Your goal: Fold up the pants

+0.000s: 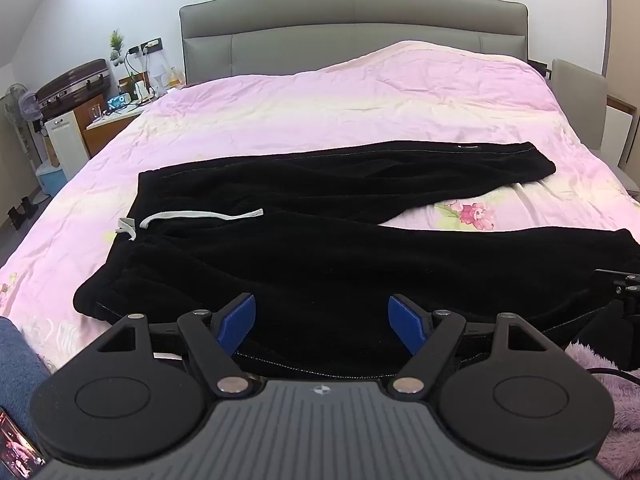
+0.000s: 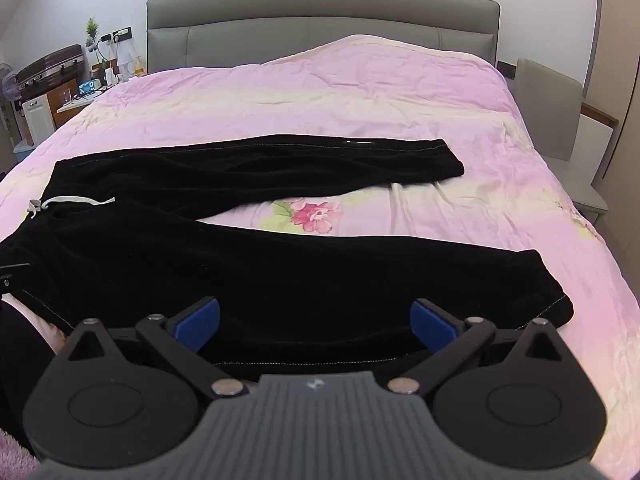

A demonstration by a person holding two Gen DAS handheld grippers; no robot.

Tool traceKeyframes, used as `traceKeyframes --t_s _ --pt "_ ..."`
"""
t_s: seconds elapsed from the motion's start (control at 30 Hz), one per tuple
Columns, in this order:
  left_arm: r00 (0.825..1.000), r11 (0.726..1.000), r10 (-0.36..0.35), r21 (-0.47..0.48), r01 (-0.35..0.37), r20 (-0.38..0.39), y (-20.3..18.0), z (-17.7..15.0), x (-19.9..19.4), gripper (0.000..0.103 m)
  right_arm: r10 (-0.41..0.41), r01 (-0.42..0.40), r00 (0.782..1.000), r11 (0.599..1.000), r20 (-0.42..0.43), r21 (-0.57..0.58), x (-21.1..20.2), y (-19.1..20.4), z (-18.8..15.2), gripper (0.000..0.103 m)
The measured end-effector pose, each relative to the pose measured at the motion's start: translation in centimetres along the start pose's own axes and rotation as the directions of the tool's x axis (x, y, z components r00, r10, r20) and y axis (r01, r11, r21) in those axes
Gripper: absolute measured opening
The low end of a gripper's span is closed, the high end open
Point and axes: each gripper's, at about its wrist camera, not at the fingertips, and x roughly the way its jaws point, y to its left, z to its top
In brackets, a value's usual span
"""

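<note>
The black fleece pants (image 1: 320,240) lie spread flat on the pink floral bedspread (image 1: 320,96), waistband and white drawstring (image 1: 200,216) to the left, the two legs running right and splayed apart in a V, so no fold looks made yet. The left gripper (image 1: 322,320) hovers over the near edge at the waist end, its blue pads wide apart and holding nothing. Further right, the right gripper (image 2: 314,322) sits over the near leg close to its cuff, equally wide open and empty. By my judgement everything is left: laying leg over leg, then folding lengthwise
</note>
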Motion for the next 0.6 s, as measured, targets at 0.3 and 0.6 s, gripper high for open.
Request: traceKeyframes --t_s 0.3,0.6 --pt "1.000 1.000 0.006 0.007 -0.006 0.002 -0.01 0.01 0.03 0.089 -0.006 0.006 1.000 1.000 -0.003 -0.015 -0.04 -0.08 0.03 0.098" --pt "1.000 1.000 0.008 0.008 -0.008 -0.003 -0.14 0.02 -0.12 0.089 -0.019 0.019 1.000 0.999 -0.010 -0.027 0.04 0.74 0.37 0.098"
